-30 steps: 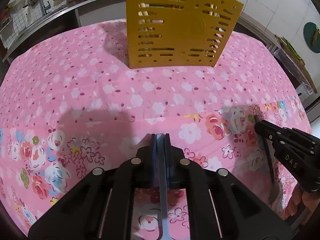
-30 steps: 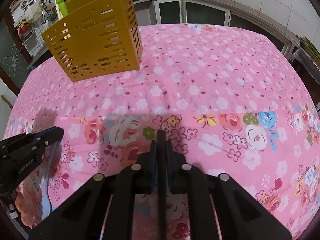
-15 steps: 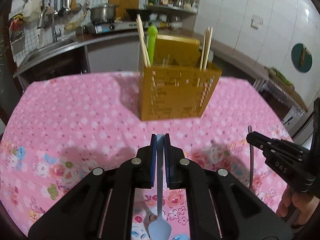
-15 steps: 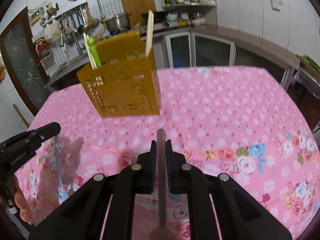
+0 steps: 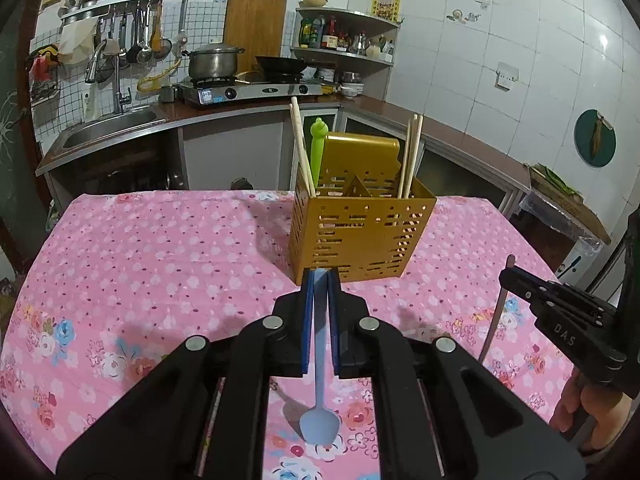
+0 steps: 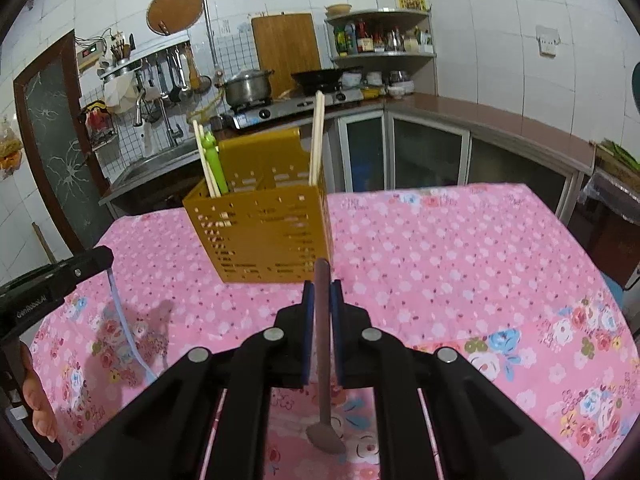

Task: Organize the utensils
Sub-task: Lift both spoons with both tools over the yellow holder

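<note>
Two spoons gripped; caddy (image 5: 362, 236) ahead (chopsticks (image 5: 301, 146) inside).

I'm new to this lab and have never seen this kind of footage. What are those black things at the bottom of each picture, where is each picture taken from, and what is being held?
The black shapes are handheld two-finger grippers; a person carries one in each hand, and no robot arm is involved. Each gripper has a wide-angle camera that looks forward along its fingers, so one picture comes from the left gripper and the other from the right gripper.

The left gripper is shut on a light blue spoon, bowl hanging down. The right gripper is shut on a brown spoon, held the same way. Each gripper also shows at the edge of the other's picture.

Ahead, on a table with a pink flowered tablecloth, stands a yellow slotted utensil holder that already has chopsticks and a green utensil in it.
</note>
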Tool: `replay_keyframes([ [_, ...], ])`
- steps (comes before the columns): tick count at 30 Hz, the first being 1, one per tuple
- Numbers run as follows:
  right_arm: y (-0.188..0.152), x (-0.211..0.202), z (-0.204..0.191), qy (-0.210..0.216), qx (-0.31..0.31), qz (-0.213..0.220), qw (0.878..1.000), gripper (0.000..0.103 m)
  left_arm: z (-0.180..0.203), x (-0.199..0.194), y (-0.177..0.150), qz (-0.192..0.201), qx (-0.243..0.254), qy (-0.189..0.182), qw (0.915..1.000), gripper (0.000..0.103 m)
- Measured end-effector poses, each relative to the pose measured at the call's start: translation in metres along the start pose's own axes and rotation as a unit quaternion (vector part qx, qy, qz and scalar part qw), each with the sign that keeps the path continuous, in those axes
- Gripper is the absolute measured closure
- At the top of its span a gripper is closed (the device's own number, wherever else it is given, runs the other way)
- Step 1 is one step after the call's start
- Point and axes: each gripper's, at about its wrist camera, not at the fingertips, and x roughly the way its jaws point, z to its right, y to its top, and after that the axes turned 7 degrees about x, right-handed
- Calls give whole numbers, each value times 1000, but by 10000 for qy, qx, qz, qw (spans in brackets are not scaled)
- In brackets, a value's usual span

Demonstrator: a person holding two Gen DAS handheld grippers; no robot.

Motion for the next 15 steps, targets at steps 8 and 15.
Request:
replay_keyframes([
  [8, 13, -4, -4, 37, 17, 221, 9997, 100, -1, -9, 11, 178, 30, -32, 9998, 97],
  [15, 23, 1, -6, 67, -17, 257, 9996, 100, -2, -9, 27, 280, 48, -58, 9996, 97],
])
